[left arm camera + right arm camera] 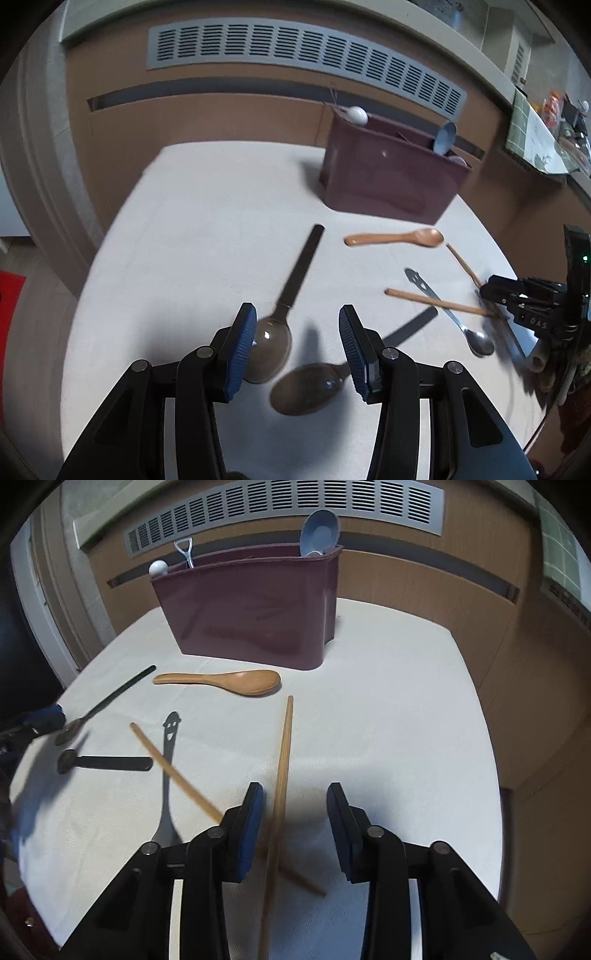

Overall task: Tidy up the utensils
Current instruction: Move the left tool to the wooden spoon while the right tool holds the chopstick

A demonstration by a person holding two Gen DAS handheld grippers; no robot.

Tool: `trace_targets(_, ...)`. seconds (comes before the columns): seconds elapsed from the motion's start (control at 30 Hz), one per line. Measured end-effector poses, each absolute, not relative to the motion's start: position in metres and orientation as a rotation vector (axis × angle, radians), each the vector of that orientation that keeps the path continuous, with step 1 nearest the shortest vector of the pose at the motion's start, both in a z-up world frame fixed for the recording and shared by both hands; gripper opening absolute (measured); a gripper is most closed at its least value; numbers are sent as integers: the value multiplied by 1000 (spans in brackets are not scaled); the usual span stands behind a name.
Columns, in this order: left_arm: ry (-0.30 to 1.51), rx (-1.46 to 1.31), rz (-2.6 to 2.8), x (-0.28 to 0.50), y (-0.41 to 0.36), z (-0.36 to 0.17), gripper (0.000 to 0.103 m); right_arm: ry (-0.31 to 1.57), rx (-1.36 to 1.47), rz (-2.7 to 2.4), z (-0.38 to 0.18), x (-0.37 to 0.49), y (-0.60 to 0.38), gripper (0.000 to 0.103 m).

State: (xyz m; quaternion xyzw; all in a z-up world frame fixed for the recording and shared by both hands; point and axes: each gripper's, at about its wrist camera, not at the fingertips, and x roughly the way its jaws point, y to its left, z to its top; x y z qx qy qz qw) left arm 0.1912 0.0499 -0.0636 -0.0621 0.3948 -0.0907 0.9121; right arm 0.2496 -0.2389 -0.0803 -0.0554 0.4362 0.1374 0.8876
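My left gripper (pixel 297 311) stands open low over the white table (pixel 192 221), nothing between its pads. Two dark spoons lie under it: one (pixel 295 280) with its handle pointing away, the other (pixel 314 384) with its handle running right. My right gripper (pixel 295 794) is open too. One wooden chopstick (pixel 283 760) runs between its fingers, close to the left pad and clear of the right one. A second chopstick (pixel 173 768) crosses it underneath. A metal spoon (pixel 168 775) with a smiling-face handle and a wooden spoon (pixel 229 681) lie further out.
A maroon utensil holder (pixel 255 613) stands at the table's far side, with a blue spoon (pixel 317 530), a white-ended utensil (pixel 158 568) and a clear handle in it. A brown panel with a grey vent (pixel 295 55) rises behind. The table's edge falls off at right.
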Motion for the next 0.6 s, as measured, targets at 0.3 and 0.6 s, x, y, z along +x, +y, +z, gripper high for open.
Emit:
trace_targets(0.3, 823, -11, -435, 235, -9, -54, 48, 934, -104, 354, -80, 270, -229, 29)
trace_targets(0.6, 917, 106, -539, 330, -77, -73, 48, 901, -17, 347, -70, 244, -264, 29)
